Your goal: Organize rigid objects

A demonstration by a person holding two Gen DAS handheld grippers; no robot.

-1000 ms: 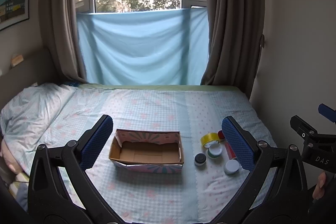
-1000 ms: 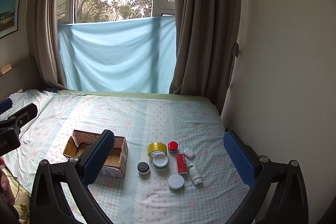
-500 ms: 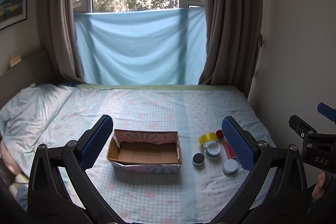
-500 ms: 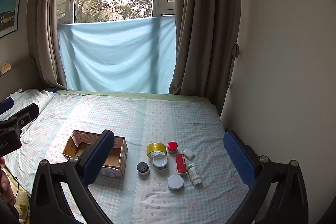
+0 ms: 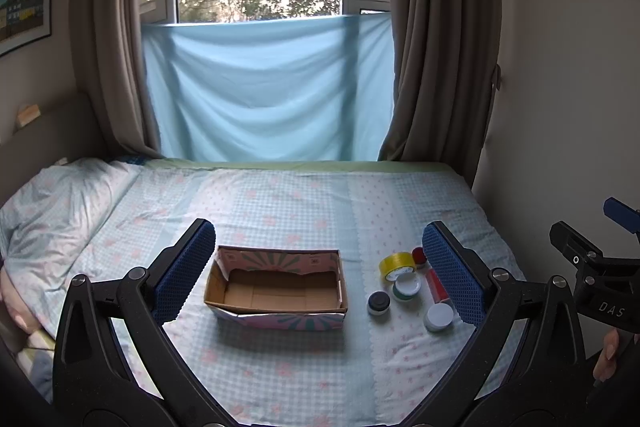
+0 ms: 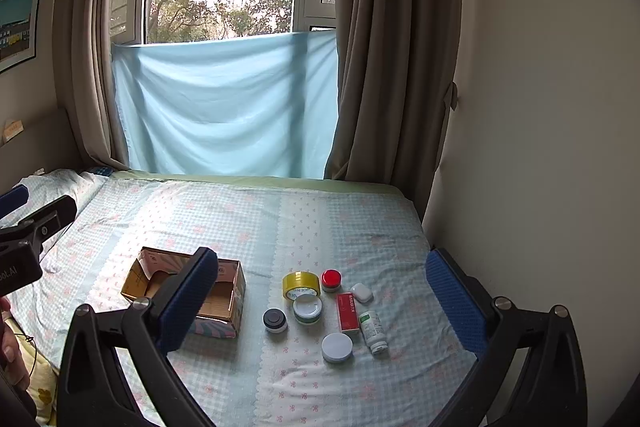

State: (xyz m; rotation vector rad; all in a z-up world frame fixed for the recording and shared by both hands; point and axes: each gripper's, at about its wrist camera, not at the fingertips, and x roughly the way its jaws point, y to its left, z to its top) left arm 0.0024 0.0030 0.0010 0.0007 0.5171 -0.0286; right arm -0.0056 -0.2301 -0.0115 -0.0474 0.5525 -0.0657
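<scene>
We hold left tool [image 5: 320, 271] and right tool [image 6: 322, 301] spread wide, empty, above bed [image 6: 280, 219]. Cardboard box [image 5: 276, 287] mid-bed; tape roll [image 6: 301, 285], jars clustered just right. Far bed bare.

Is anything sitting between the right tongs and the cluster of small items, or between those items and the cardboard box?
Nothing visible. The right tongs hang open above the yellow tape roll; only bare bedsheet separates the items from the empty cardboard box.
</scene>
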